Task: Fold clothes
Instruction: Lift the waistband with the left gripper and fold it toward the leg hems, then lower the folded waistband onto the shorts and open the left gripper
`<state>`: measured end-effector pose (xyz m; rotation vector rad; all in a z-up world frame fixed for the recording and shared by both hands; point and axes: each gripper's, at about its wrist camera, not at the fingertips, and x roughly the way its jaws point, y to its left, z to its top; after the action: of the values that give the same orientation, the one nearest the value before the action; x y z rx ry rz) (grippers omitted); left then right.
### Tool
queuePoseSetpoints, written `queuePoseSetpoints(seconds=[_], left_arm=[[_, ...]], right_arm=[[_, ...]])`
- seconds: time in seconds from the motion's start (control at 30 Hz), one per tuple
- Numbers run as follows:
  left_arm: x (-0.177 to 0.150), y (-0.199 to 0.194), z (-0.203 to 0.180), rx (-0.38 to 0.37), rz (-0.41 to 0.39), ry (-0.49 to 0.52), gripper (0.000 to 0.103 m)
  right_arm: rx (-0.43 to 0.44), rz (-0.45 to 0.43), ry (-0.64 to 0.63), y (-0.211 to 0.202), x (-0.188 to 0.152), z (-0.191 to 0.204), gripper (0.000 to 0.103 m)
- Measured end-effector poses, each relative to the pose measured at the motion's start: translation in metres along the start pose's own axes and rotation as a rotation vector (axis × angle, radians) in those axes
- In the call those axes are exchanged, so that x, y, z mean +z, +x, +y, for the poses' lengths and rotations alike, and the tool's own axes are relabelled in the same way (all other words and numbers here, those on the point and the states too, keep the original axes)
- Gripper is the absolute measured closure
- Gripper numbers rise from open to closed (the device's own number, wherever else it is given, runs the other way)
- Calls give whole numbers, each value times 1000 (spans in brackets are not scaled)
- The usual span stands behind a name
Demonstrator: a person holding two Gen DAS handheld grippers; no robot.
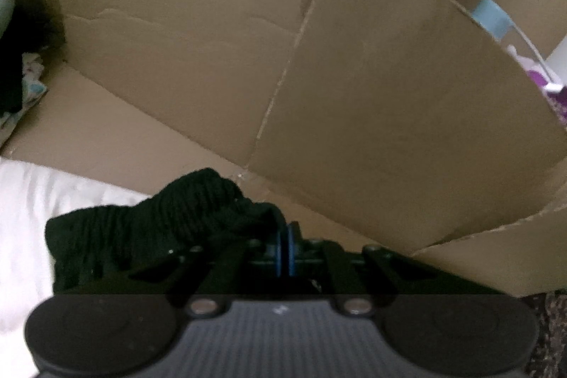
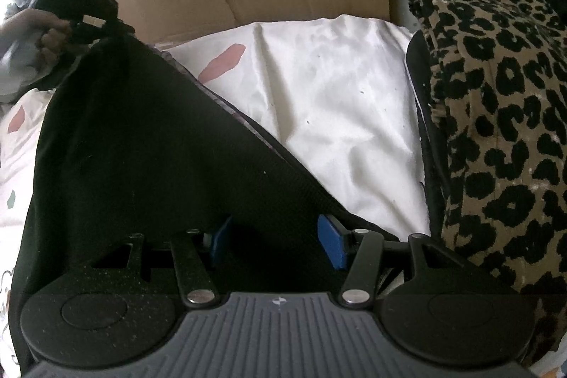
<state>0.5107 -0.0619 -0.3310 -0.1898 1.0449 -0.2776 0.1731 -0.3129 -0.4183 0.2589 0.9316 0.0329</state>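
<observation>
Black garment [image 2: 141, 144]: 1 piece, dark ribbed fabric, spread over a white sheet [image 2: 329, 101] that carries a few pink marks. In the right wrist view it fills the lower left, with one straight edge running diagonally down toward the right. Left claw [image 1: 285, 250]: closed, its 2 blue pads pressed together on a bunched corner of the black garment, which rises in a crumpled heap to the left of the pads. In the right wrist view the same claw shows at the upper left, held by a hand [image 2: 42, 34] at the far corner of the garment. Right claw [image 2: 276, 243]: open, its 2 blue pads standing apart above the near part of the black garment; whether the pads touch the fabric cannot be told. Leopard-print garment [image 2: 496, 116]: 1 piece, tan with black spots, lying at the right edge of the sheet, apart from the black garment. Cardboard [image 1: 354, 77]: large flattened brown panels with creases and torn edges, standing behind the sheet and filling most of the left wrist view. Purple-and-white fabric [image 1: 545, 87]: a small patch visible beyond the cardboard's right edge.
</observation>
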Motion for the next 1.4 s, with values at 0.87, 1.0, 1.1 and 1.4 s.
queuePoseSetpoints(seconds=[0.87,1.0,1.1,1.4], left_arm=[[11,-42,-4,47,25,187,54],[20,-47,17,85,52,226,54],[13,-46,31,115,90,217,54],[-4,-12,71,174,136,197,54]], right_arm=[[23,-9,88,-5,-6,-26,69],[18,-12,110,-5,-7,-30,75],[18,-13,118,-6,-8,-32,77],[7,-3,91,-5,-8,-30,78]])
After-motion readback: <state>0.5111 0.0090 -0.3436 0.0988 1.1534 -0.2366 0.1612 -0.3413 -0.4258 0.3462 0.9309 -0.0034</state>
